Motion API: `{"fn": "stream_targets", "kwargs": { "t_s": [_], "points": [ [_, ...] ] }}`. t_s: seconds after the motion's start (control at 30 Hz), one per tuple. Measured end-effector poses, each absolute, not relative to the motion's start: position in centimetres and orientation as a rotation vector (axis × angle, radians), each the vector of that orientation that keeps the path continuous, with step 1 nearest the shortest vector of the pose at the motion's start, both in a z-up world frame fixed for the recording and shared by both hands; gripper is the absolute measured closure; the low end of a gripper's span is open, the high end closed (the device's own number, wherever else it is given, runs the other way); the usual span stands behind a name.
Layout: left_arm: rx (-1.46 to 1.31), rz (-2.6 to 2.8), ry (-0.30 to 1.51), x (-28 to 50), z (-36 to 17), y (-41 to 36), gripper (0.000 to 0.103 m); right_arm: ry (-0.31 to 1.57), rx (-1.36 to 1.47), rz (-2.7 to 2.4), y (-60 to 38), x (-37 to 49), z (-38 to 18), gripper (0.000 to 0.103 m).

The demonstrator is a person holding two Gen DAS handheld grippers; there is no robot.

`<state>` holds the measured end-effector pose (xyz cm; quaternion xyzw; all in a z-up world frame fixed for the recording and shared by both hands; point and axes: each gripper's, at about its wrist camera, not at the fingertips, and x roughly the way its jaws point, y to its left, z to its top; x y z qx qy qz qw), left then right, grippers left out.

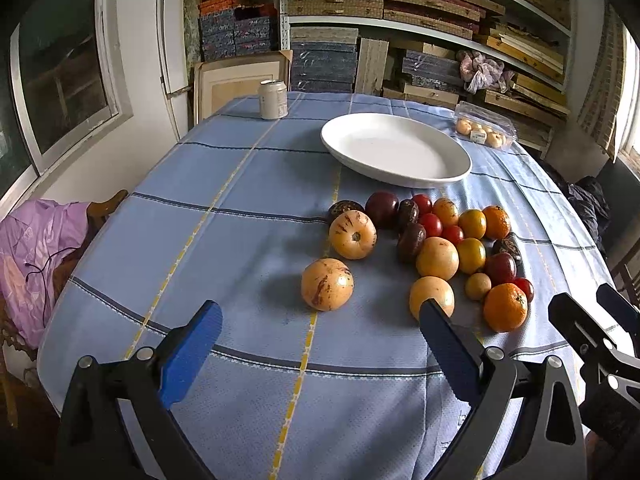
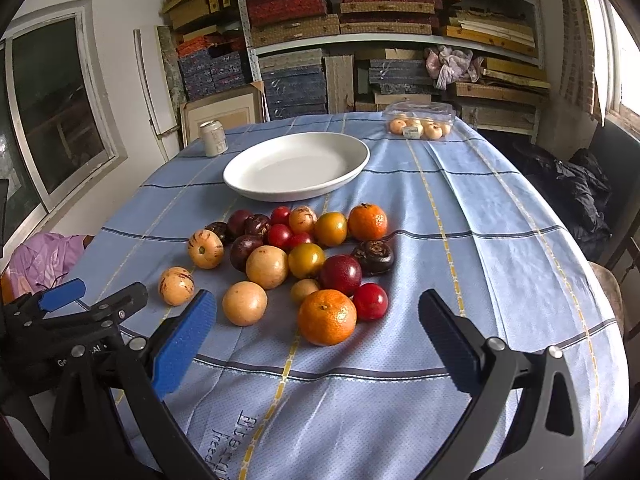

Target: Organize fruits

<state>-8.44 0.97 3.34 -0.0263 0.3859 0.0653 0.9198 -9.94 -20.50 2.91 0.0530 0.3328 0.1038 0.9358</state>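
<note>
Hovering over the fruit, nothing picked yet.
Left gripper (image 1: 320, 324) and right gripper (image 2: 318, 316) both hang with jaws wide apart and empty, likely sizing up a first pick; the fruits (image 2: 296, 260) sit heaped on the tablecloth (image 2: 480, 220), just before the bare white plate (image 2: 296, 166).

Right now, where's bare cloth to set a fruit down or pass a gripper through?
Free: the white plate is empty; the cloth to the right of the fruit pile, out to the table edge; the strip between soda can and pile in the left view; the near edge by both open grippers. Crowded: the pile itself, fruits touching, reaching close to the plate's near rim.
</note>
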Motion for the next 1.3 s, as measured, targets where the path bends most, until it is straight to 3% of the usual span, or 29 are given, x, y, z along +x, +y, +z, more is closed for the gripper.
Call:
{"fn": "stream_targets", "kwargs": {
  "t_s": [1.3],
  "points": [
    [-0.050,0.134,0.813,-8.05,2.66,0.87,0.004,0.683,0.114,0.211,-20.56,-9.74,2.65,0.004]
  ]
}}
